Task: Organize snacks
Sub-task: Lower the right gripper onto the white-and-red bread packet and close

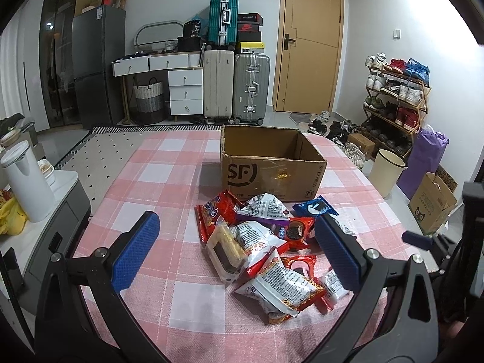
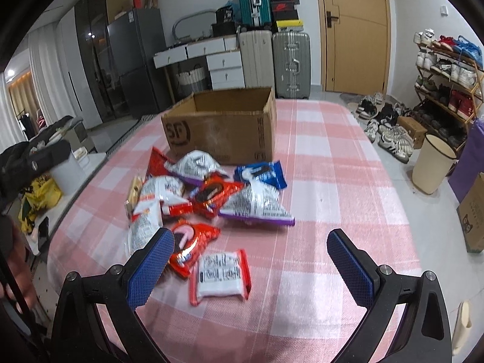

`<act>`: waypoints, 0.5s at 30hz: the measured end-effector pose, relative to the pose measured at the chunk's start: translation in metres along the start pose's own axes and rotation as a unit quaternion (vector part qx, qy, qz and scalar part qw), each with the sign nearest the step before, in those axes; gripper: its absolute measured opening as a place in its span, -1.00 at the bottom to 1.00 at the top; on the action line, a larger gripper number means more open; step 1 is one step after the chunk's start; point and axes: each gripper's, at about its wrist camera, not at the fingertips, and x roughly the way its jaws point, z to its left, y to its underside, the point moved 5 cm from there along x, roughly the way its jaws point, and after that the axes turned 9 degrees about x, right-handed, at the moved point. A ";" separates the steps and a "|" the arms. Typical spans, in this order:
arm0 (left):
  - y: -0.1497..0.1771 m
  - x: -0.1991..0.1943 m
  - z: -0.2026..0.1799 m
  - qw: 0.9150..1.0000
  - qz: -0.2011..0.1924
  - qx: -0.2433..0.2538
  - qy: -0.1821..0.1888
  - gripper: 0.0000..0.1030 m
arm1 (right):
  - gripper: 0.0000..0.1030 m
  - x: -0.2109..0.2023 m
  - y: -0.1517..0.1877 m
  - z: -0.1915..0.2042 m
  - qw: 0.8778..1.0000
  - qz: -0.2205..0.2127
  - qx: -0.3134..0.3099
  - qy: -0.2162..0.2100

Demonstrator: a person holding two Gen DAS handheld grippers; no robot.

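Both grippers (image 1: 237,249) (image 2: 251,264) gape wide, empty; snack pile (image 1: 263,248) strings toward the box (image 1: 272,169)

White walls; wooden door (image 1: 308,42); suitcases (image 1: 236,84); perhaps tiled floor.

A woven pink-and-white checked cloth (image 1: 157,181) is seen covering the table, matt and finely ribbed. At centre frame, a matt corrugated cardboard box (image 1: 272,175) is shown with scuffed walls. Glossy, crinkled plastic-film snack packets (image 1: 263,242) are heaped below it. Blue, knurled pads (image 2: 151,267) are carried on matt black plastic fingers.
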 end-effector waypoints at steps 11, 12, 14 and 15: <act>0.006 0.011 0.007 1.000 0.007 -0.008 0.000 0.98 | 0.99 0.033 0.027 0.002 0.999 0.050 -0.014 -0.011; 0.007 0.014 0.008 1.000 0.009 -0.010 0.001 0.98 | 0.99 0.036 0.028 0.003 0.998 0.054 -0.017 -0.012; 0.008 0.018 0.011 1.000 0.012 -0.012 0.001 0.98 | 0.99 0.042 0.032 0.005 0.998 0.063 -0.021 -0.013; 0.008 0.020 0.011 1.000 0.013 -0.013 0.000 0.98 | 0.99 0.045 0.034 0.005 0.997 0.067 -0.022 -0.013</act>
